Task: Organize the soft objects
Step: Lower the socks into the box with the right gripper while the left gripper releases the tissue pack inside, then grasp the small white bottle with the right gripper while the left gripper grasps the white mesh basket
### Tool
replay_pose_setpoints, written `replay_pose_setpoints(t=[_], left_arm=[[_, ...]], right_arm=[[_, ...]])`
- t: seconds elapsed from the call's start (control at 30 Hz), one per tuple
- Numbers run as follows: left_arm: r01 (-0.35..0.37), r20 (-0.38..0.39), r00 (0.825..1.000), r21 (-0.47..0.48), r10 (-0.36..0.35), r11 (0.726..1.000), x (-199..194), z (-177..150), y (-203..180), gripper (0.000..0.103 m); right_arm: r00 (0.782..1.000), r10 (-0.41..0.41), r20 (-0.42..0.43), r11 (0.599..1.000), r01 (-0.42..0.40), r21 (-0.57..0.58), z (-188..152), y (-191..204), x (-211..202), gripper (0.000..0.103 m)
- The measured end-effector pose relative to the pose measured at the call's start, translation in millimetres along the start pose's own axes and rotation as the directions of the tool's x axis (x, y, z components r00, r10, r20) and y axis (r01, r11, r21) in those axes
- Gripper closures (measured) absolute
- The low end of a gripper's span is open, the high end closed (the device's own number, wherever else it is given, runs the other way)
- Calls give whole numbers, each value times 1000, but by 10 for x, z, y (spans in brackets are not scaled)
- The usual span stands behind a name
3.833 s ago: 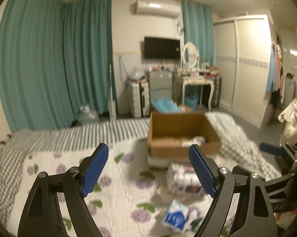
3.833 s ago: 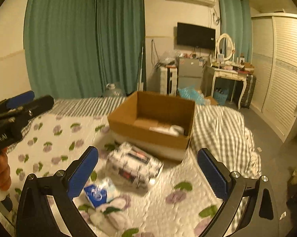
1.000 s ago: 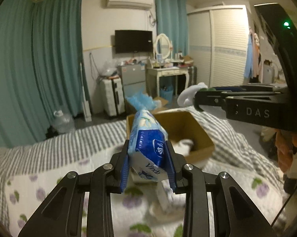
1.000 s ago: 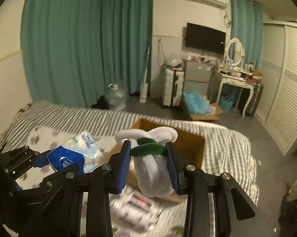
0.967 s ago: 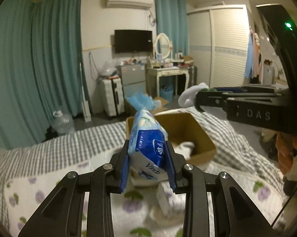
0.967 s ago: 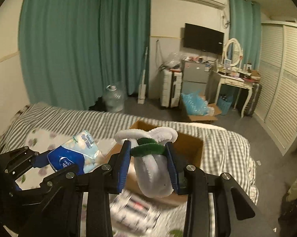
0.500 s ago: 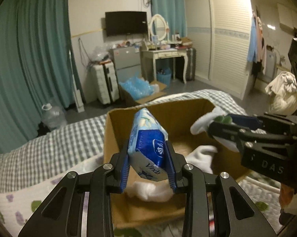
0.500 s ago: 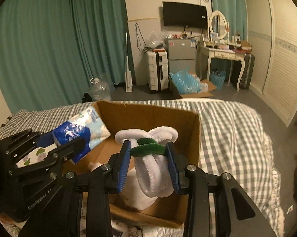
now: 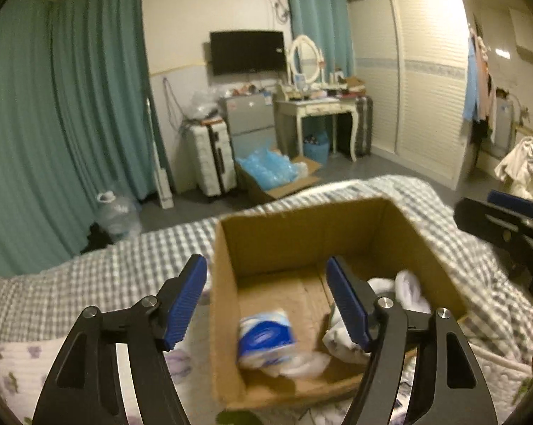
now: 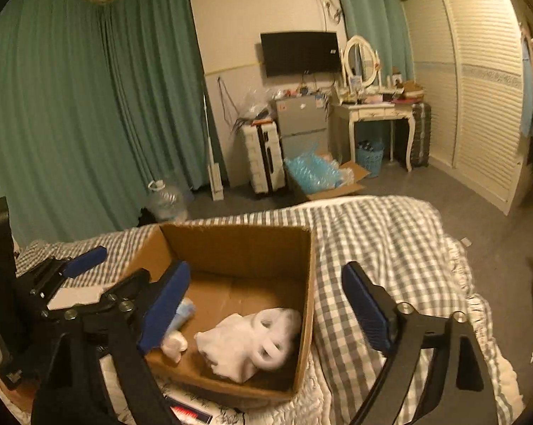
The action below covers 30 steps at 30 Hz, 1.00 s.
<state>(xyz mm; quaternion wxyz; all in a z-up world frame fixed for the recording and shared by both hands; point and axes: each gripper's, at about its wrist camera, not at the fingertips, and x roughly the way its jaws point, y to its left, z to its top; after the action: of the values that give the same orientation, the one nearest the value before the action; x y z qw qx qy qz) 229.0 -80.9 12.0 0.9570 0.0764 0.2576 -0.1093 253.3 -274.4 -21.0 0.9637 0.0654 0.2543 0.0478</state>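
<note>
Nearest, the left gripper (image 9: 266, 301) and right gripper (image 10: 266, 304) hang over the cardboard box (image 9: 227, 283) on the bed (image 10: 390, 241), fingers spread apart and empty. Inside, the blue tissue pack (image 9: 266, 336) lies near-left and the white plush toy (image 10: 255, 336) right, evidently collected there. Beyond stands a dressing table (image 10: 372, 113).

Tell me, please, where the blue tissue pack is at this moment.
In the left wrist view, the blue tissue pack lies inside the brown cardboard box on the bed, at its near left, beside the white plush items.
</note>
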Motion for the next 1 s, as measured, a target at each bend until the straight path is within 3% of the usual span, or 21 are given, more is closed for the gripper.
replay_pose_setpoints(t=[0.23, 0.37, 0.53, 0.67, 0.8, 1.0], left_arm=[[-24, 118, 993, -5, 24, 1000, -993, 101, 287, 31], [-33, 169, 985, -13, 34, 999, -1547, 50, 416, 21], [-39, 160, 986, -33, 44, 999, -1960, -152, 496, 21], [-29, 97, 995, -68, 35, 997, -2095, -506, 516, 21], [-86, 8, 996, -96, 87, 992, -1963, -867, 565, 21], [-96, -133, 988, -166, 74, 981, -1690, -1370, 630, 21]], right_arm=[[996, -29, 80, 997, 34, -63, 55, 272, -679, 7], [994, -12, 106, 994, 23, -103, 15, 532, -1138, 4], [995, 32, 91, 982, -14, -186, -157, 912, -1569, 4], [998, 55, 34, 968, -45, -247, -509, 1155, -1715, 4], [996, 59, -74, 961, -76, -265, -1025, 1243, -1611, 4], [966, 26, -258, 960, -96, -262, -1611, 1177, -1275, 4]])
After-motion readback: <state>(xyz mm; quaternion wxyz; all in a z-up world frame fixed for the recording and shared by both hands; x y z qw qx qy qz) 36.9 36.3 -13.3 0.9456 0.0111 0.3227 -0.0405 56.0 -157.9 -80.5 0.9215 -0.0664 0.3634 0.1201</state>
